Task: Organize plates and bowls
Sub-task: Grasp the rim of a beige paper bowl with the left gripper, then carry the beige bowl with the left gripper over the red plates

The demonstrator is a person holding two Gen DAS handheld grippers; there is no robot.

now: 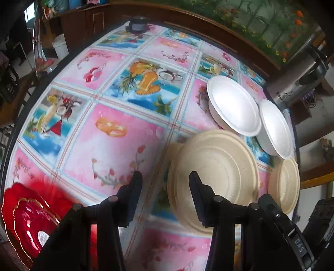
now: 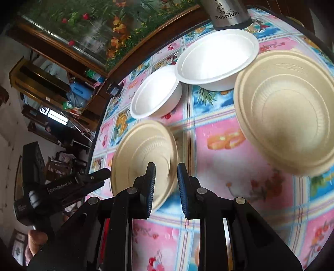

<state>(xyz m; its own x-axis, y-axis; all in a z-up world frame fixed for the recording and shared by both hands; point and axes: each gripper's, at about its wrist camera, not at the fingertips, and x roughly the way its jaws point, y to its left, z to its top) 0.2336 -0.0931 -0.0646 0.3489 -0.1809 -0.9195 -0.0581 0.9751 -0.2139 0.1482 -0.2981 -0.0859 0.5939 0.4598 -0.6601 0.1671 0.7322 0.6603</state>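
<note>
Two beige bowls and two white foam bowls sit on the flowered tablecloth. In the left wrist view my left gripper is open, its right finger over the near beige bowl; the other beige bowl and the white bowls lie to the right. A red plate lies at the lower left. In the right wrist view my right gripper is open and empty at the edge of the near beige bowl. The second beige bowl and white bowls lie beyond.
A steel thermos stands at the table's far edge behind the white bowls; it also shows in the left wrist view. A dark small object sits at the far table edge. The left gripper body shows at the table's left edge.
</note>
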